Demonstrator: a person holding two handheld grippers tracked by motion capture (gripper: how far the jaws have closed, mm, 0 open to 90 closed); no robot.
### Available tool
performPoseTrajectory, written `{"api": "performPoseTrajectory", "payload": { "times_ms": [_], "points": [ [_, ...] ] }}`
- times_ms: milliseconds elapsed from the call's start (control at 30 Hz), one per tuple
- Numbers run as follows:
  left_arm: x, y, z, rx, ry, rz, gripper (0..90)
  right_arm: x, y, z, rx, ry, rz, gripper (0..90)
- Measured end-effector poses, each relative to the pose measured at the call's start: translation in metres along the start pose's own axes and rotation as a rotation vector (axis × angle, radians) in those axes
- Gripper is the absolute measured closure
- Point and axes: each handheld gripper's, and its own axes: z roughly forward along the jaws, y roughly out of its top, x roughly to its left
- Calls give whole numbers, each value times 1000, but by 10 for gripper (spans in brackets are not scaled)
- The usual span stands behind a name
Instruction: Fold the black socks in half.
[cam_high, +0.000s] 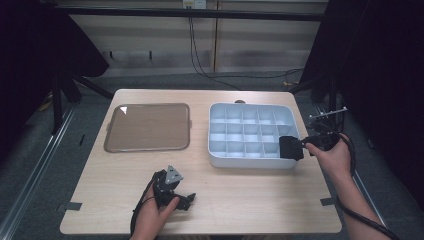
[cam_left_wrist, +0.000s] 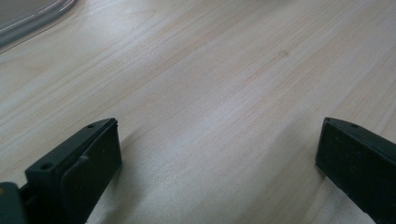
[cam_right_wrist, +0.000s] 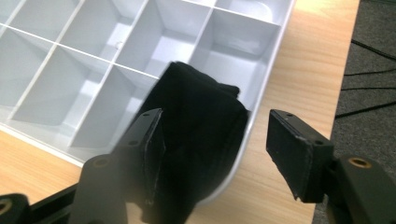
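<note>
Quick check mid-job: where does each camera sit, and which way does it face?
High view: above the near side, facing forward and down on table; both forearms, left gripper, right gripper.
Left gripper view: along open jaws at bare wood.
Right gripper view: along open jaws at black cloth in the divided tray.
High and right gripper views share tray and cloth.

Bare table (cam_high: 240, 200) before compartment box (cam_high: 250, 162)

On the table (cam_high: 240, 200) two things lie side by side — a flat tray (cam_high: 148, 127) to the left, a compartment box (cam_high: 250, 135) to the right, apart from each other. A rolled cloth (cam_high: 290, 147) sits in the box's near right corner compartment — leaning over the rim.
</note>
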Motion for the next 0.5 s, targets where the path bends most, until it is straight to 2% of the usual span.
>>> {"api": "performPoseTrajectory", "payload": {
  "times_ms": [200, 433, 500],
  "points": [
    [0, 0, 0, 0, 0, -1, 0, 7, 7, -7, -8, 15, -28, 448],
    [0, 0, 0, 0, 0, 0, 0, 11, 12, -11, -7, 28, -35, 530],
    [-1, 0, 0, -8, 1, -11, 0, 11, 13, -11, -3, 28, -40, 548]
  ]
}}
